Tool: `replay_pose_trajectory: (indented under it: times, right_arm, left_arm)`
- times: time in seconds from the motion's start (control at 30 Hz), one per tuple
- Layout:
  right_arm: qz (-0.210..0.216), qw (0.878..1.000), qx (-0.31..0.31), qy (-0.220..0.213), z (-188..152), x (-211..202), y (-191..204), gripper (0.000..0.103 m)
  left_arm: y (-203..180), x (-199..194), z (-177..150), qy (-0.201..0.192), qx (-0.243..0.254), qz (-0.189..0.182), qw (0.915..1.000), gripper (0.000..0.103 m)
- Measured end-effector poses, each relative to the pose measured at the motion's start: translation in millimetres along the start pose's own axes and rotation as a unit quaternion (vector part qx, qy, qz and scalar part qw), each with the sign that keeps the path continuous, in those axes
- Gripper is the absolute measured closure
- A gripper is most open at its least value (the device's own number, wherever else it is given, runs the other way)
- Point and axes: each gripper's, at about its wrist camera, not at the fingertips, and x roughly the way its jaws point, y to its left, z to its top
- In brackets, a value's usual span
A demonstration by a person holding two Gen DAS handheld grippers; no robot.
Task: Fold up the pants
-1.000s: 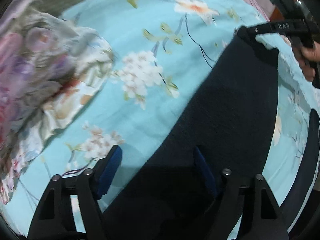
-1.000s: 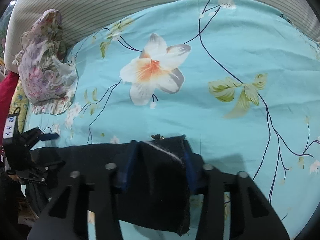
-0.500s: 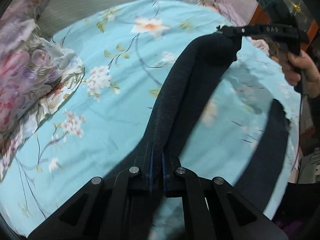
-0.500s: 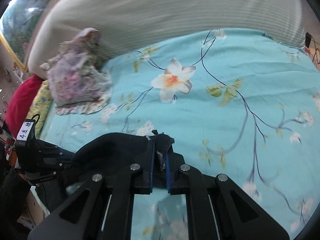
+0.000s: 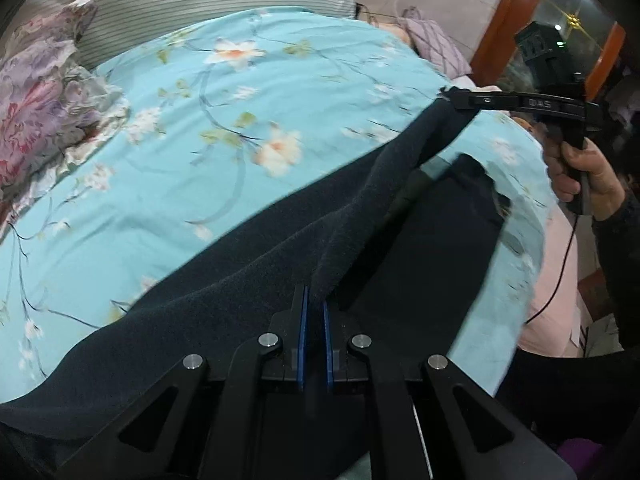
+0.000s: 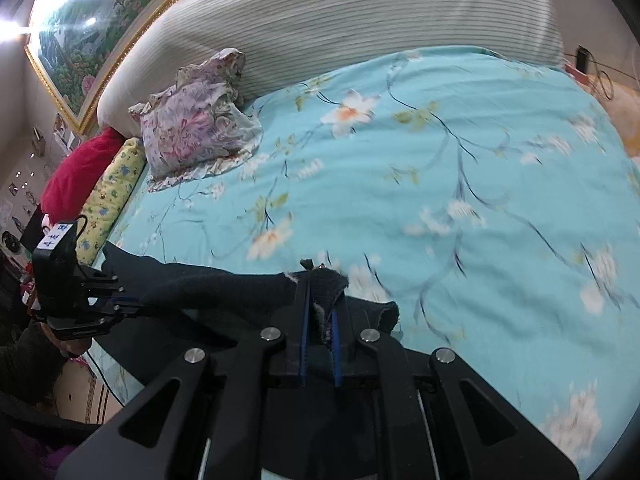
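The dark pants hang stretched between the two grippers above the turquoise flowered bedsheet, with one part of them lying on the bed underneath. The left gripper has its fingers clamped on one edge of the cloth, and the right gripper has its fingers pinched on a hemmed corner. A flowered pillow lies well apart by the striped headboard.

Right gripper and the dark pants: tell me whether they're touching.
Touching. The right wrist view shows the right gripper with its blue pads shut on a fold of the dark pants; no gap shows between pad and cloth.
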Motion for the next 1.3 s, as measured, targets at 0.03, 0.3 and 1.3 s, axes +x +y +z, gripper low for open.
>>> replay_pose_trajectory:
  times: [0.03, 0.3, 1.3]
  right_arm:
    - [0.0, 1.0, 0.003, -0.003, -6, -4, -2, 0.093]
    - [-0.014, 1.0, 0.015, -0.023, -45, -32, -9, 0.093]
    - [-0.067, 0.996, 0.026, -0.053, -118, -66, 39, 0.046]
  left_arm:
    - [-8, -4, -5, -0.001, 0.004, -0.001, 1.0, 0.098]
    - [-52, -4, -28, -0.004, 0.024, -0.022, 0.9994, 0.098]
    - [-52, -4, -108, -0.016, -0.07, -0.037, 0.9967, 0.068]
